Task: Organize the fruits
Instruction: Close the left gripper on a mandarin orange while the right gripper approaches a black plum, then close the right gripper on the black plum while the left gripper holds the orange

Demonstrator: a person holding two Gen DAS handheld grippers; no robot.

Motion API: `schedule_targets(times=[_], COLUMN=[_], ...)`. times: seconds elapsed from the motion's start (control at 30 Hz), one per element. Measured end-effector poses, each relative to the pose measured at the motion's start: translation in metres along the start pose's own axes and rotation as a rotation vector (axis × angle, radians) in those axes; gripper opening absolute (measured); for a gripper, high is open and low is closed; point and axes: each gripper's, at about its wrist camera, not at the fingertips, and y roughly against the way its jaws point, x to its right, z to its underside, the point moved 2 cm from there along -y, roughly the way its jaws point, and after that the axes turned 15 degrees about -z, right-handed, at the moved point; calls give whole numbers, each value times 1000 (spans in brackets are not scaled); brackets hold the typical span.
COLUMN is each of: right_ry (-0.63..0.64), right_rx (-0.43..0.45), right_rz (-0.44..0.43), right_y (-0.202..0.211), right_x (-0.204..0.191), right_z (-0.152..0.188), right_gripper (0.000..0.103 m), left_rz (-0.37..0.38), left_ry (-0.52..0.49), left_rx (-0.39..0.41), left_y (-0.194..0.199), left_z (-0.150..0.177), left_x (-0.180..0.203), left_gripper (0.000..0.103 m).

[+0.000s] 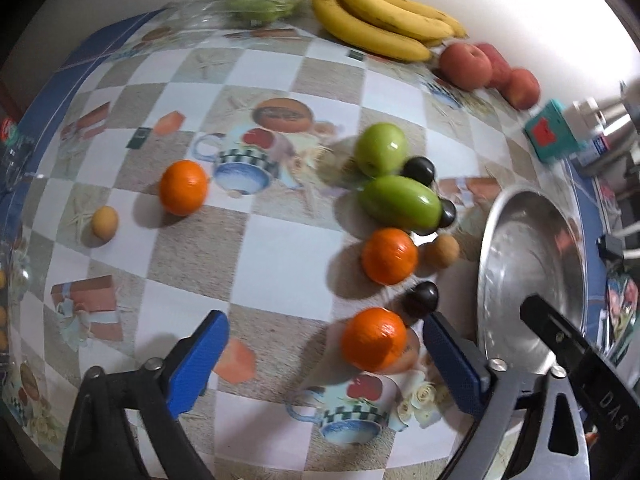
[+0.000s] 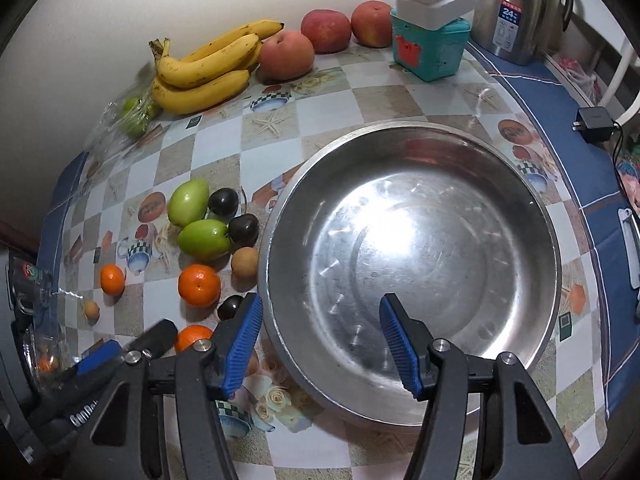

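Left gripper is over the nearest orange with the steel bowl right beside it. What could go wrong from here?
1. The orange lies off-centre between the open left gripper's fingers, next to the right-hand one; closing could nudge it so it rolls.
2. A dark plum sits right behind the orange and may get knocked.
3. The right gripper hangs open over the bowl's near rim, close to the left one; they could collide.

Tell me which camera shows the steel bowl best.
The right wrist view. There the steel bowl fills the middle of the picture, its whole rim and empty inside visible between the open fingers of the right gripper. The left wrist view catches it only edge-on at the right, partly hidden.
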Motion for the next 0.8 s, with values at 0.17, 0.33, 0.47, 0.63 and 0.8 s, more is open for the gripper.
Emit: schedule_targets(times=[0.17,0.33,0.47,0.63,0.8], right_ry=[2,5,8,8,10], right_rx=[2,-6,-13,-19,-19], right_rz=[-5,-1,0,3,5], right_y=[-1,-4,-6,-8,-8], right_x=[-2,-2,-3,-3,-3], right_z=[-1,0,1,1,1], right_gripper=[62,62,62,62,62], left_rz=[-12,-2,2,21,41], left_ry=[-37,-59,-72,-68,-73], left_rx=[-26,-38,-46,-43,-35], left_y=[-10,-17,-22,-19,-18], left_z=[0,0,0,2,1], left_x=[10,20,28,27,31], left_gripper=[88,81,64,53,42])
